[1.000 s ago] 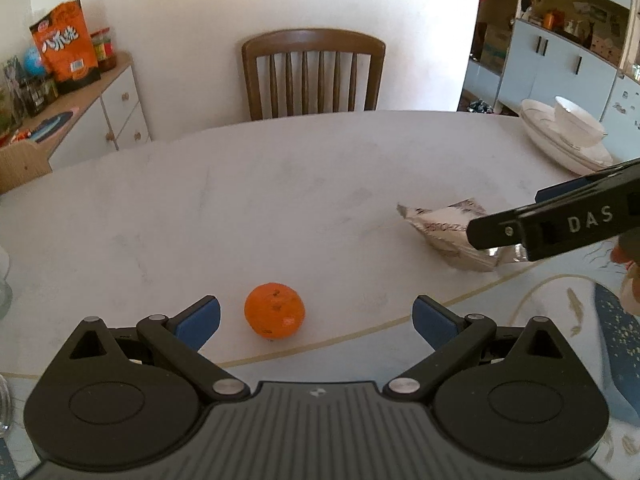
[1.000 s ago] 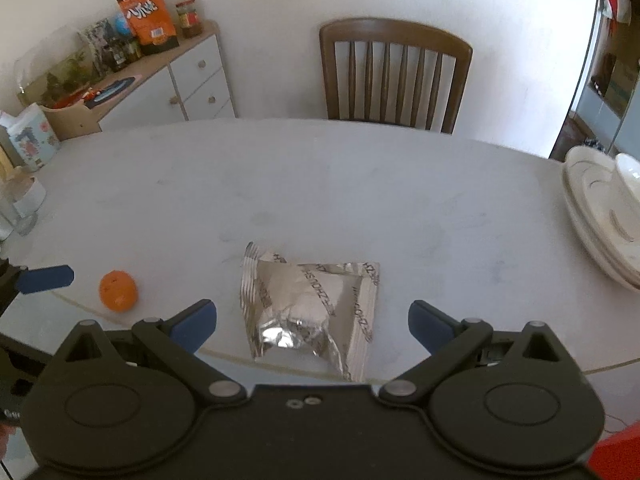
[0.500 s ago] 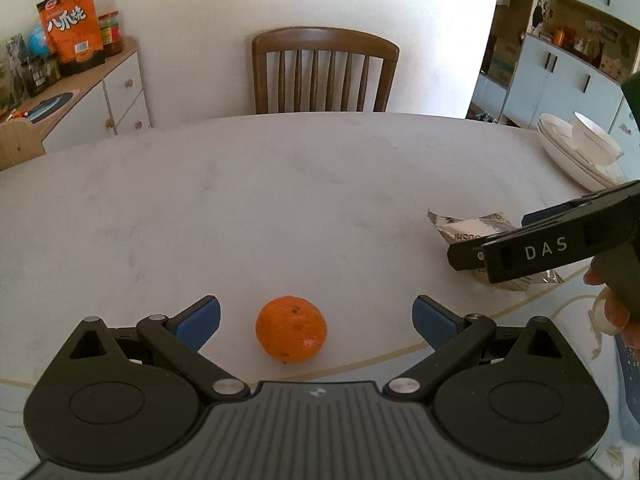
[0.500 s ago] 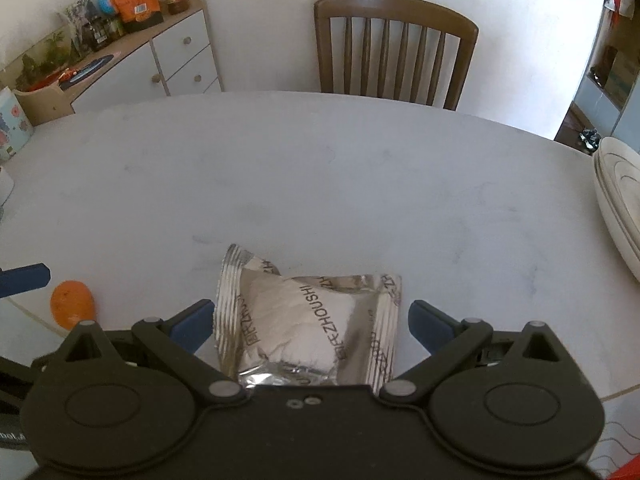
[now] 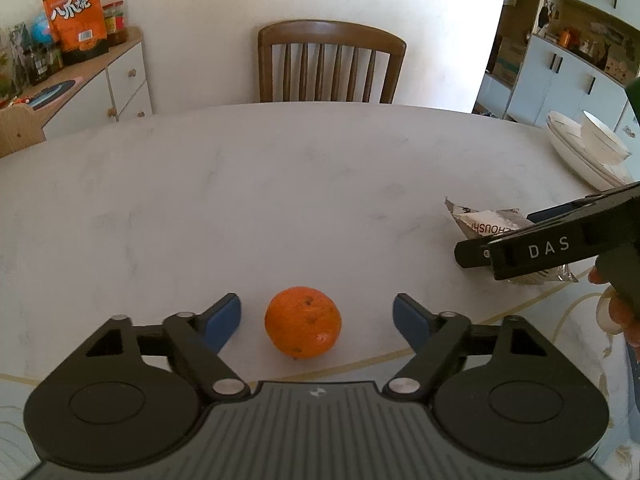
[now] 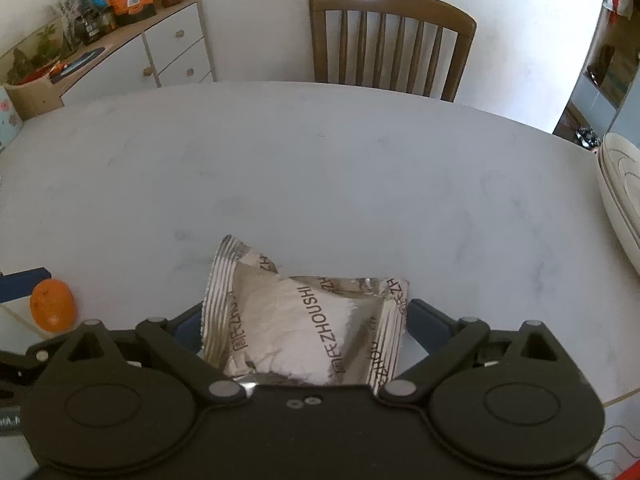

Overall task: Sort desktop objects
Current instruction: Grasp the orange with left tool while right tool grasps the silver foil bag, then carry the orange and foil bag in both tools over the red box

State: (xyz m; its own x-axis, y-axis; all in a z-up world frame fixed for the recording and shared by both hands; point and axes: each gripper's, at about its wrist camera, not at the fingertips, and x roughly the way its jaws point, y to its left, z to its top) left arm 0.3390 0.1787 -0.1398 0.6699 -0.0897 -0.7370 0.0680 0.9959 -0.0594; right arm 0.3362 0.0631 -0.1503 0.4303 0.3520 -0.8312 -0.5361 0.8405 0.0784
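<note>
Both grippers have closed in on their targets over the past second: the orange now sits larger between the left fingers, and the foil packet has slid in between the right ones.

From the left wrist view, the left gripper is spread wide, its blue-padded fingers on either side of the orange without touching it. The orange is round, bright, dimpled, with a few dark specks, and rests on the pale marbled counter near its front edge.

From the right wrist view, the right gripper is also open, its fingers flanking a crinkled silver foil snack packet that lies flat on the counter, close against them; I cannot tell whether they touch it. Dark print along the packet reads "ZHOUSHI" beside Chinese characters. The orange shows at far left.

In the left view, the right gripper's black side carries white letters "DAS", with the packet beneath it.

Behind the counter stands a wooden slat-back chair. On a sideboard at left stands an orange snack bag with white Chinese lettering. Stacked white dishes sit at the counter's right edge.
</note>
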